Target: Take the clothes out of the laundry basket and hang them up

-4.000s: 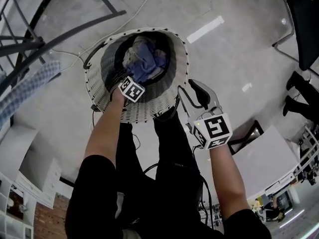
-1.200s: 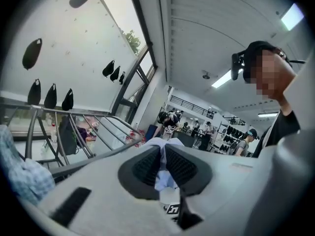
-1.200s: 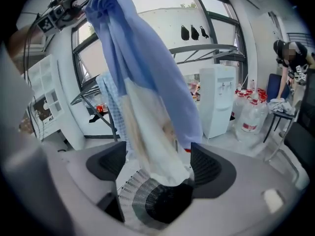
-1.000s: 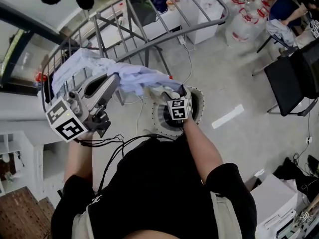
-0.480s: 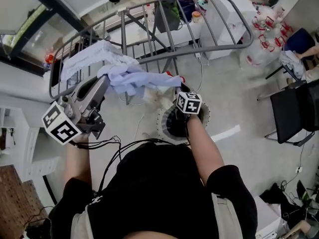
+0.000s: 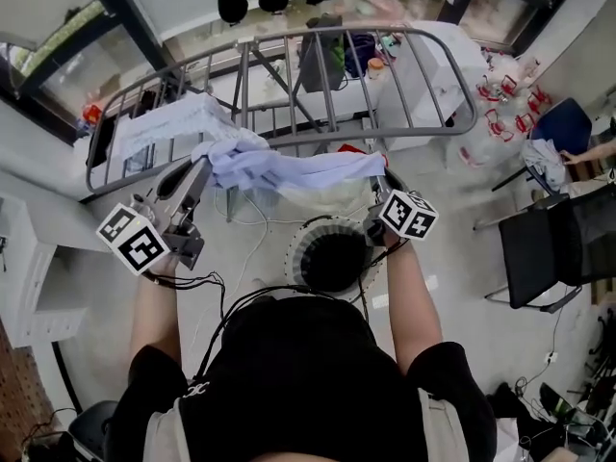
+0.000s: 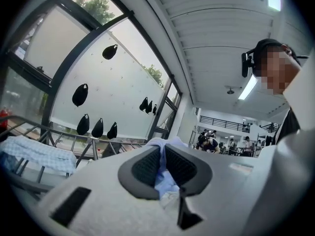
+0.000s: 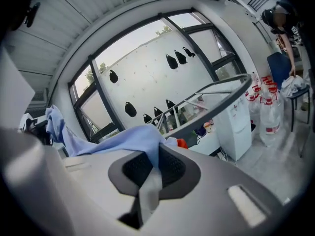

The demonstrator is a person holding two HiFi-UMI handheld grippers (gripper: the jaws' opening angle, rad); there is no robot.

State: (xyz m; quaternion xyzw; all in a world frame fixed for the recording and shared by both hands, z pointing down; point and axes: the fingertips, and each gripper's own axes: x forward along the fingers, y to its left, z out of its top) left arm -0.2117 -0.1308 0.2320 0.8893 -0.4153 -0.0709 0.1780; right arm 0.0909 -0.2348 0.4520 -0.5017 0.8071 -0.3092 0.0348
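A light blue garment [image 6: 289,169] hangs stretched between both grippers, above the white laundry basket [image 6: 306,239] on the floor. My left gripper [image 6: 199,167] is shut on its left end; in the left gripper view the cloth [image 7: 165,181] is pinched between the dark pads of the gripper [image 7: 162,167]. My right gripper [image 6: 381,181] is shut on the other end, and the fabric [image 8: 123,139] runs out of its closed jaws [image 8: 154,170]. The grey drying rack [image 6: 318,128] stands just beyond, with a checked cloth [image 6: 159,123] draped on its left side.
A white cabinet [image 6: 438,61] and bottles [image 6: 505,99] stand behind the rack at the right. Black chairs [image 6: 549,243] are at the far right. Cables [image 6: 245,248] trail on the floor by the basket. Dark bags [image 6: 231,3] hang at the window.
The right gripper has risen from the basket with the garment's end and moved right. The left gripper has swung toward the rack. The bunched garment is now pulled out flat between them.
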